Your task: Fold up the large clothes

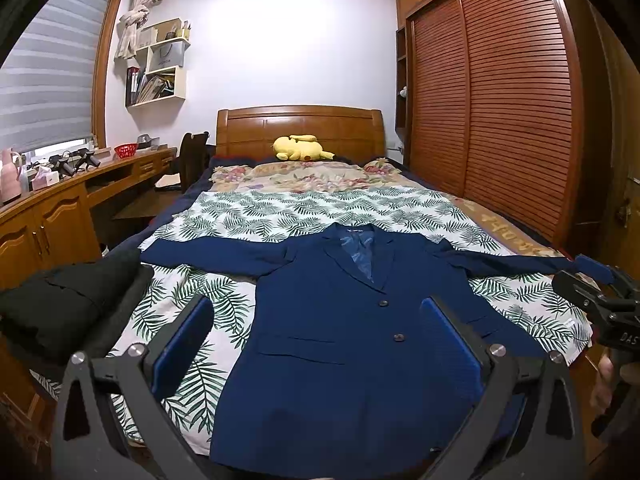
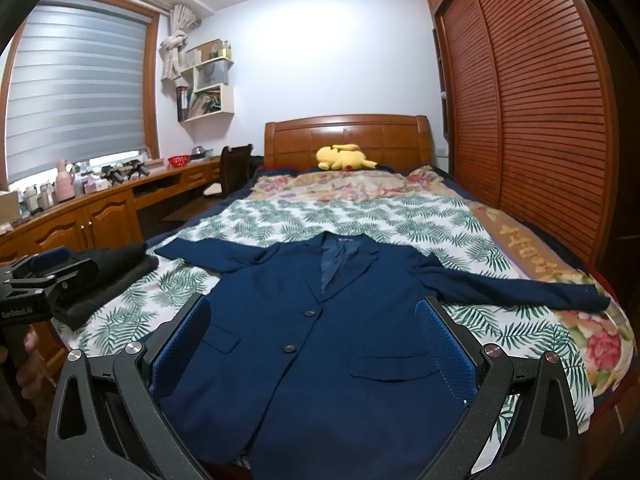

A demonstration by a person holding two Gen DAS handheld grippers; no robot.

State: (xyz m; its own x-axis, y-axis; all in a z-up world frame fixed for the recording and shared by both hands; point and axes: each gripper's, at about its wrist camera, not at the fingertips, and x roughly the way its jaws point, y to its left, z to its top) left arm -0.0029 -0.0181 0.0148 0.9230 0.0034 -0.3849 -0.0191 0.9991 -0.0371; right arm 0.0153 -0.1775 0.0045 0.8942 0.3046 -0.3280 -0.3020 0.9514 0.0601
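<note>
Closest to the cameras, both grippers sit above the foot edge of the bed, angled a bit down. The left gripper [image 1: 316, 340] has its jaws spread wide with nothing between the blue pads, and the right gripper [image 2: 312, 340] is the same, wide open and holding nothing. Right past them is the jacket [image 1: 344, 344], a dark navy blazer lying face up and flat on the leaf-print sheet [image 1: 280, 212], hem at the foot edge of the bed [image 2: 520, 216], collar pointing toward the headboard. It's closed at the front with two dark buttons [image 2: 308, 313], lapels lying flat, a slightly shiny blue lining showing at the neck, and flap pockets low on each side. Both sleeves are spread straight out sideways, so the thing makes a T shape; the one on the right in both views reaches almost to that side edge of the bed. The fabric looks smooth, only small wrinkles at the shoulders. Near the left foot corner sits a pile of black clothes [image 1: 60, 308], just beside the tip of the jacket's left-hand sleeve. Farther up there's a floral blanket [image 1: 304, 174], then a yellow plush toy [image 1: 302, 148] against the wooden headboard [image 1: 300, 126].
</note>
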